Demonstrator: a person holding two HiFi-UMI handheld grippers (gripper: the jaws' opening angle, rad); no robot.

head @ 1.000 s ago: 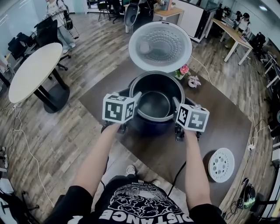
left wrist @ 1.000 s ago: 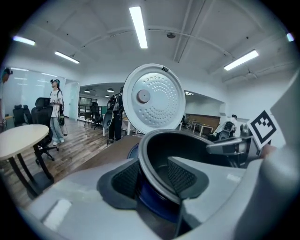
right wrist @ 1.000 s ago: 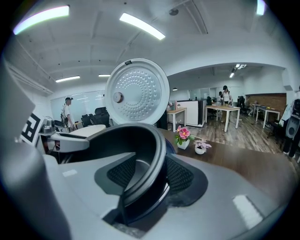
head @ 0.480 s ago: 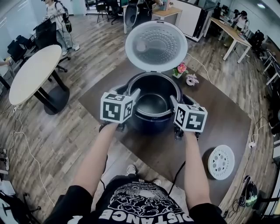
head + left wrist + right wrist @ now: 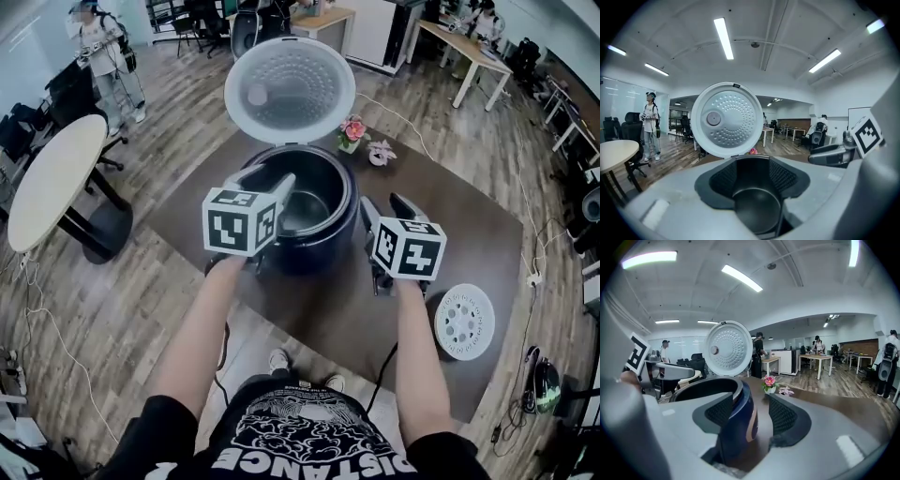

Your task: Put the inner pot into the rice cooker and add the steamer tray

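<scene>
The dark blue rice cooker (image 5: 314, 239) stands on the brown table with its white lid (image 5: 289, 89) tipped up behind it. Down inside sits the inner pot (image 5: 307, 208). My left gripper (image 5: 262, 183) hovers over the cooker's near-left rim, open, and the left gripper view looks past its pads (image 5: 724, 180) into the dark pot (image 5: 757, 208). My right gripper (image 5: 386, 208) is just right of the cooker and apart from it, its jaws opening with nothing gripped; the cooker's blue wall (image 5: 740, 423) shows between them. The white steamer tray (image 5: 464, 322) lies flat at the table's near right.
Two small flower pots (image 5: 352, 131) (image 5: 380, 153) stand behind the cooker to the right. A round white table (image 5: 47, 178) is off to the left. The brown table (image 5: 469, 234) ends close beside the tray. Cables trail on the floor at right.
Both grippers have left the inner pot's rim and spread their jaws. The left one rose, the right one drew off to the right. The pot stays in the cooker.
</scene>
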